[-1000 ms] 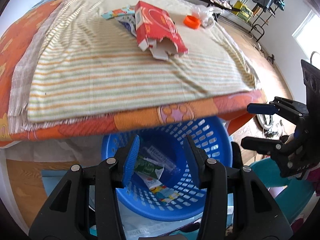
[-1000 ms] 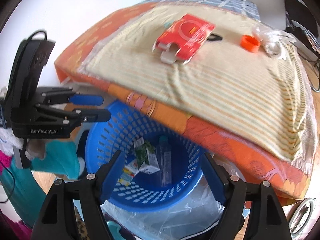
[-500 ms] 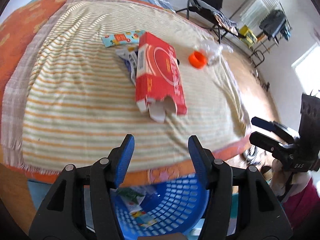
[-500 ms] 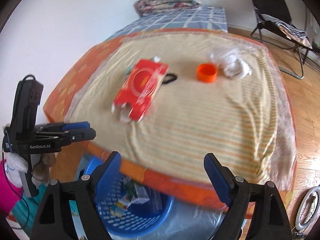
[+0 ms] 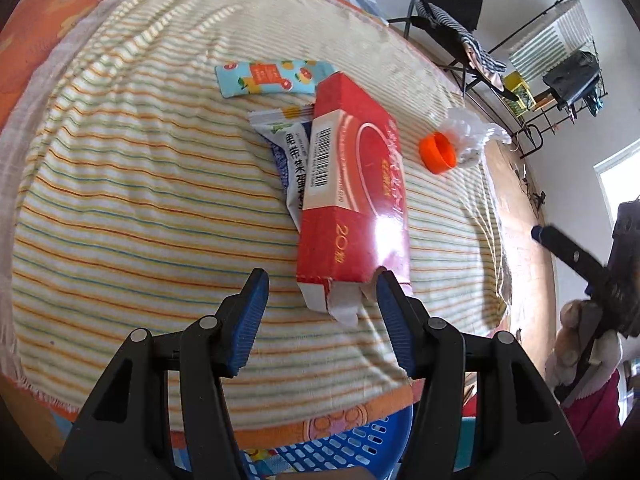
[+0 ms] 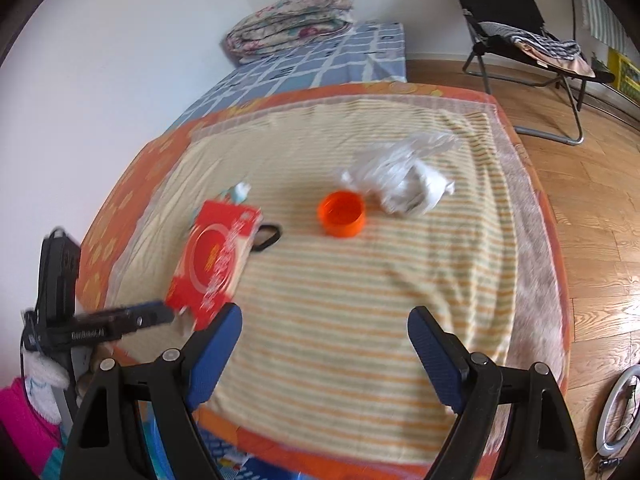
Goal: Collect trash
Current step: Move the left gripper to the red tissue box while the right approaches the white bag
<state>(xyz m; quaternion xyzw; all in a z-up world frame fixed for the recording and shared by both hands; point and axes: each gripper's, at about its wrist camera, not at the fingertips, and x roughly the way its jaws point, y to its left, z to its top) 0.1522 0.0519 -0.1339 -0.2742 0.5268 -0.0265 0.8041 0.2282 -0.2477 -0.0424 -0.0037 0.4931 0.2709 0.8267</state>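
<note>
A red cardboard box (image 5: 356, 200) (image 6: 216, 256) lies on the striped towel (image 5: 140, 200), its torn white flap towards me. My left gripper (image 5: 320, 280) hovers open over that end, the flap just between its fingertips and no pad touching it. A blue-white wrapper (image 5: 292, 160) is tucked under the box, with a light-blue snack wrapper (image 5: 272, 78) behind it. An orange cap (image 6: 342, 214) and crumpled clear plastic (image 6: 404, 176) lie further right. My right gripper (image 6: 325, 314) stands wide open over bare towel, well short of the cap. The blue basket (image 5: 352, 444) shows below the bed edge.
A black hair tie (image 6: 266, 236) lies beside the box. A folded quilt (image 6: 292, 20) sits at the head of the bed. A folding chair (image 6: 520, 40) and a ring light (image 6: 616, 412) stand on the wooden floor to the right.
Both grippers have swung up from over the basket to over the bed. The left jaws stand a little wider. The basket has slid to the bottom edge of both views.
</note>
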